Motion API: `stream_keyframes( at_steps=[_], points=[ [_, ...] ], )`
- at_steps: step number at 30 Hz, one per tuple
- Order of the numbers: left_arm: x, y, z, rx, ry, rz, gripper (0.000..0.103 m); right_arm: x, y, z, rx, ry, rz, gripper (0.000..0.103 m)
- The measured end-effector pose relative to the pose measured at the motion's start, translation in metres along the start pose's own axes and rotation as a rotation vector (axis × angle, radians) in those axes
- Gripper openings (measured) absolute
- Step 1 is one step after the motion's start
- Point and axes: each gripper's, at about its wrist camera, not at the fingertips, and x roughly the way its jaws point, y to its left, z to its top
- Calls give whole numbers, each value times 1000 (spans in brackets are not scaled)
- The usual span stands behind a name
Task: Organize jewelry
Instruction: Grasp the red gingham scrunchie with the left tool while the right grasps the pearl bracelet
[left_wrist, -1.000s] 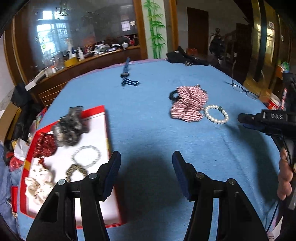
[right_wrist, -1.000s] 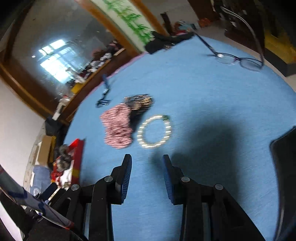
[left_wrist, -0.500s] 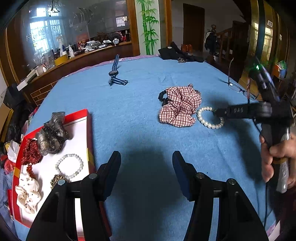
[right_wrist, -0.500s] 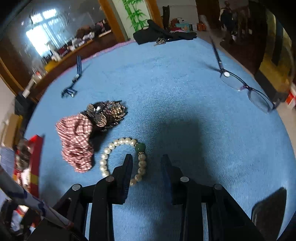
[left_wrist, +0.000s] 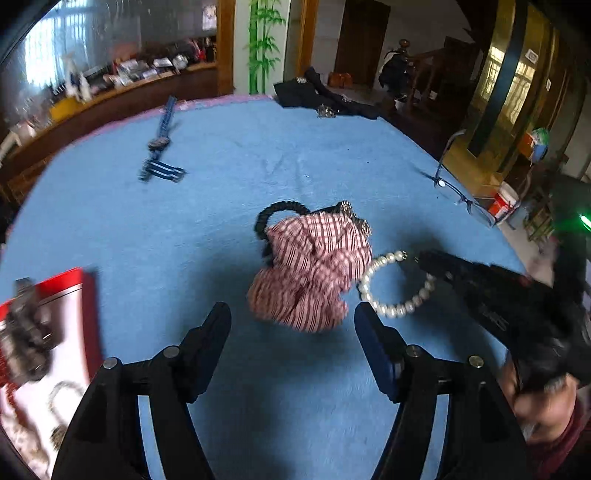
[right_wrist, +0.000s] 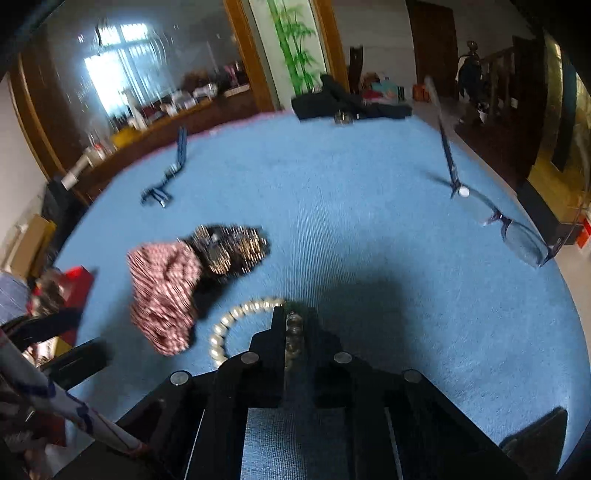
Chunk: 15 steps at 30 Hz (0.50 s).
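Fingers (right_wrist: 293, 328) tight on pearl bracelet (right_wrist: 236, 325)

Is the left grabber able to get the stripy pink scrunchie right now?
Probably yes. The left gripper is open, and the pink checked scrunchie lies just ahead of its fingertips on the blue cloth with nothing between. The right gripper, shut on the pearl bracelet beside it, is close.

Right gripper (right_wrist: 293, 332) jaws now clamped on pearl bracelet (right_wrist: 236, 317).
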Motion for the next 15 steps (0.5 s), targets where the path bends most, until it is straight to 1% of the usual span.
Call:
stream_keyframes(
  at_steps=[2, 4, 6, 7, 8, 9, 10, 11, 12, 15],
  points=[
    [18, 1, 10, -1, 22, -16, 68, -1, -5, 0, 22, 2, 19, 9],
    [31, 3, 14, -12, 39, -13, 68, -4, -10, 0, 42, 5, 35, 9],
    [44, 5, 17, -39, 55, -59, 68, -7, -13, 1, 53, 3, 52, 9],
    [48, 7, 17, -57, 59, -72, 60, -4, -11, 2, 54, 4, 53, 9],
    [52, 7, 17, -74, 58, -83, 34, -5, -11, 2, 54, 3, 55, 9],
    [55, 5, 16, -81, 64, -98, 23, -5, -9, 3, 54, 2, 57, 9],
    [57, 4, 14, -81, 67, -99, 16, -5, -7, 3, 55, 1, 61, 9],
    [55, 1, 13, -74, 50, -79, 11, -6, -7, 3, 57, -3, 67, 9],
    [52, 0, 12, -71, 36, -66, 9, -7, -7, 4, 57, -5, 71, 9],
    [33, -3, 1, -90, 3, -81, 9, -9, -4, 3, 49, -15, 84, 9]
  ],
)
